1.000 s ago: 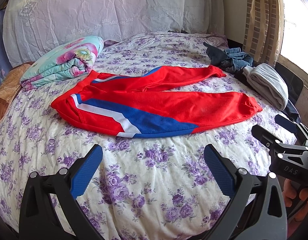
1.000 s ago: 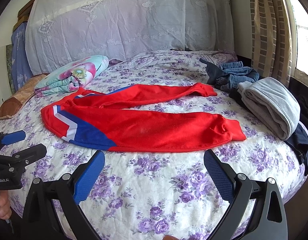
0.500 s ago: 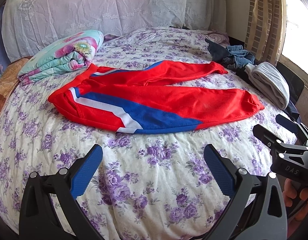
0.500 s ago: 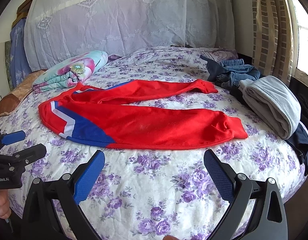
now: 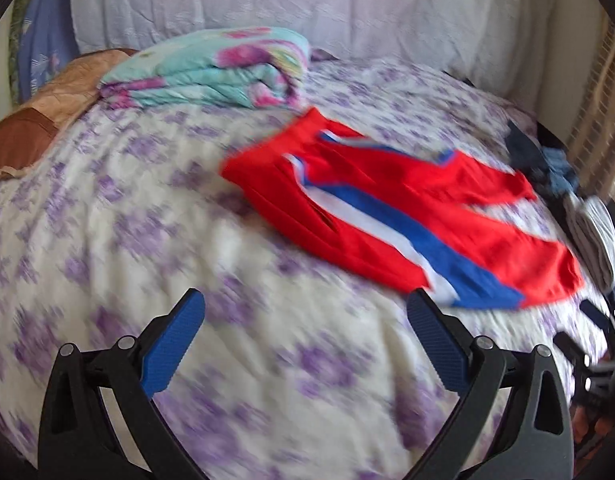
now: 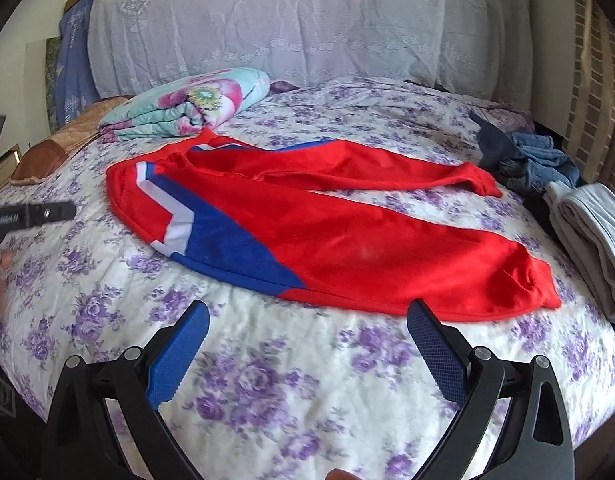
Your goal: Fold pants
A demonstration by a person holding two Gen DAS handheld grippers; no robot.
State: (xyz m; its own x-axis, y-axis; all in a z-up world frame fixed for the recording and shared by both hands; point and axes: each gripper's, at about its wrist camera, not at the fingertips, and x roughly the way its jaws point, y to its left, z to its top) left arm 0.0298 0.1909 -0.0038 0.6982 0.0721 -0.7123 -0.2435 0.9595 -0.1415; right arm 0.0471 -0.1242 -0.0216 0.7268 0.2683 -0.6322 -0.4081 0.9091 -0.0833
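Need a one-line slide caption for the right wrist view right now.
Open right tool poised above floral bedspread, facing unfolded red pants spread flat, nothing grasped.

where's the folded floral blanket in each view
Left wrist: the blanket sits upper left of centre, at the far side of the bed, just beyond the waistband of the red pants.
Right wrist: the blanket sits upper left, again just beyond the waistband.
Shared landmark: the pants' blue and white stripe, in both views.
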